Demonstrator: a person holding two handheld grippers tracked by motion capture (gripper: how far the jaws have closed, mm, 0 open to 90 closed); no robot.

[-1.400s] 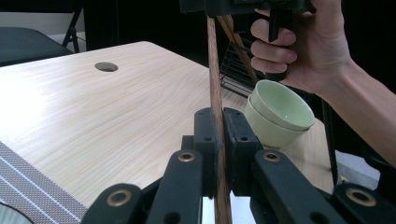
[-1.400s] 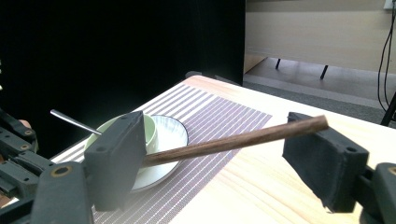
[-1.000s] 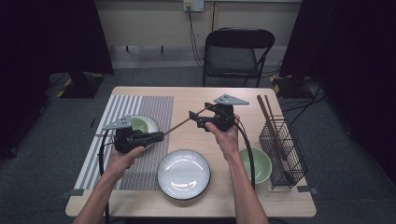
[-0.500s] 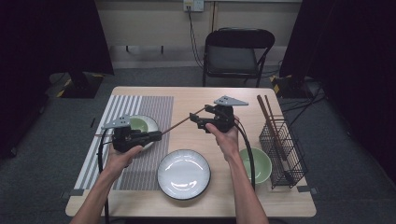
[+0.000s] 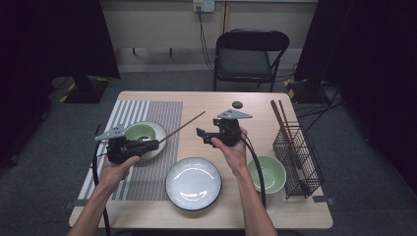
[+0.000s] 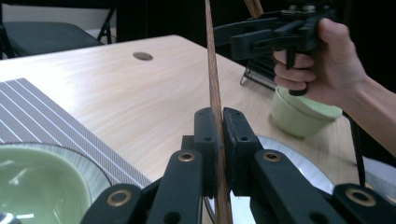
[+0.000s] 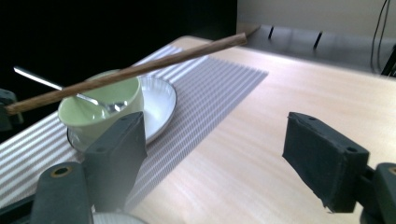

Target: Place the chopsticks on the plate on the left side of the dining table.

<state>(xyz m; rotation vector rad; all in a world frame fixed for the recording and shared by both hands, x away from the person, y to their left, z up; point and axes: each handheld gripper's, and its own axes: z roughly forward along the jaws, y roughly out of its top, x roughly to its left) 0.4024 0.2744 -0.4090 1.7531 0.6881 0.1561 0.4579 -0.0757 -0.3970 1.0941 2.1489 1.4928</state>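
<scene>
- A single brown wooden chopstick [image 5: 181, 127], long, thin and straight.
- One end is clamped in the left gripper [image 5: 156, 144]; the rest slants up and to the far right.
- It hangs in the air over the striped mat's [image 5: 147, 109] right edge.

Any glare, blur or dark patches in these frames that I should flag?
High view: ceiling light glares off the white plate, surroundings fall into darkness. Left gripper view: the chopstick is sharp, the near green bowl soft. Right gripper view: the jaws are blurred, background black.
</scene>
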